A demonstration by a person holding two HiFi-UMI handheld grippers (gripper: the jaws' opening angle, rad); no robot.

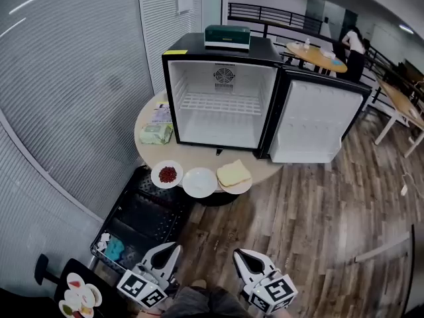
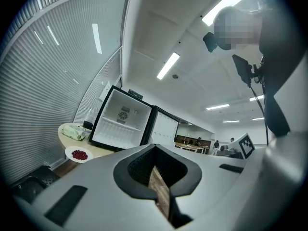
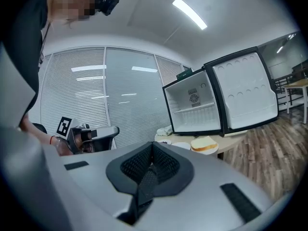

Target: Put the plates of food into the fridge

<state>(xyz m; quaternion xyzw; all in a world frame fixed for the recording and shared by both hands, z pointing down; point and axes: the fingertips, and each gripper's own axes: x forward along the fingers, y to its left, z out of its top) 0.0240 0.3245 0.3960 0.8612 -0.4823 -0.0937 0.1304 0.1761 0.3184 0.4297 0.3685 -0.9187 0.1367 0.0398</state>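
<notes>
Three plates sit at the front edge of a round table (image 1: pixel 147 148): one with red berries (image 1: pixel 167 175), a bare white one (image 1: pixel 199 182) and one with bread slices (image 1: pixel 234 175). Behind them stands the small black fridge (image 1: pixel 222 98), its door (image 1: pixel 318 121) swung open to the right and its white inside holding nothing. My left gripper (image 1: pixel 175 247) and right gripper (image 1: pixel 240 252) hang low over the wooden floor, well short of the table, both shut on nothing. The left gripper view shows the berry plate (image 2: pixel 79 154) and the fridge (image 2: pixel 122 119); the right gripper view shows the bread plate (image 3: pixel 206 144).
A green packet (image 1: pixel 156 134) and papers (image 1: pixel 161 114) lie on the table left of the fridge. A green box (image 1: pixel 227 36) sits on the fridge. A black crate (image 1: pixel 142 220) stands on the floor under the table's front. Another plate of food (image 1: pixel 79 295) shows at bottom left. A person (image 1: pixel 354 45) stands by far tables.
</notes>
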